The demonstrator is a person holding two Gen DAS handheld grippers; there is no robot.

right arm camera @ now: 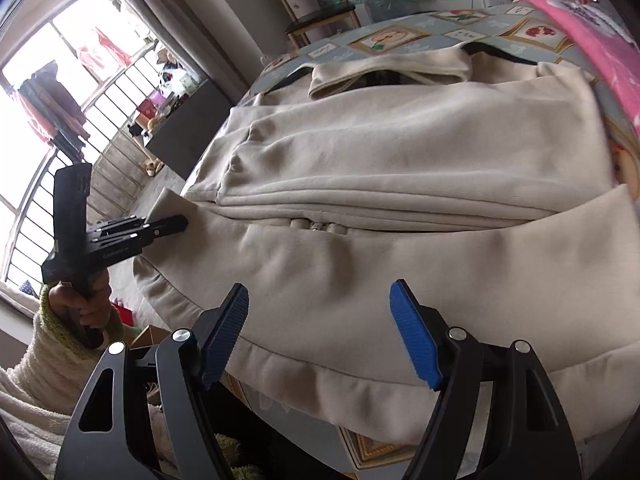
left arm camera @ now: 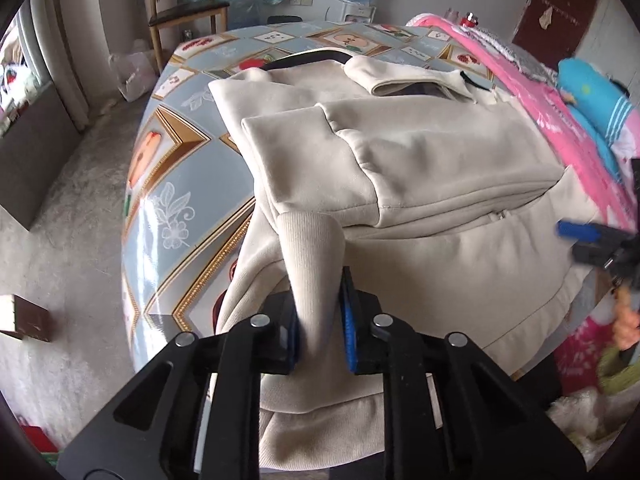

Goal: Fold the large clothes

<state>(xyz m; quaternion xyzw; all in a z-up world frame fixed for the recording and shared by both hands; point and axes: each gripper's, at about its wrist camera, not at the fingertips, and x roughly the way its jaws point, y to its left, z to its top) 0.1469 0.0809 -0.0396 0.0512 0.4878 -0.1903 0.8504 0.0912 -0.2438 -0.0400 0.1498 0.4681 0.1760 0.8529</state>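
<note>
Beige jacket (left arm camera: pixel 420 168) lay half-folded on the counter (left arm camera: pixel 168 184). Left hand-held gripper (left arm camera: pixel 320 320), at six o'clock, pinched its ribbed cuff (left arm camera: pixel 308 248); right hand-held gripper (right arm camera: pixel 320 332) hovered wide open, empty, over the hem.

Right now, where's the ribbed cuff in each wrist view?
Left wrist: ribbed cuff sits bottom centre, pinched by the left gripper.
Right wrist: only its tip shows at mid left, behind that gripper's black fingers.
Shared landmark: the jacket's zipper pull on the centre seam.
</note>
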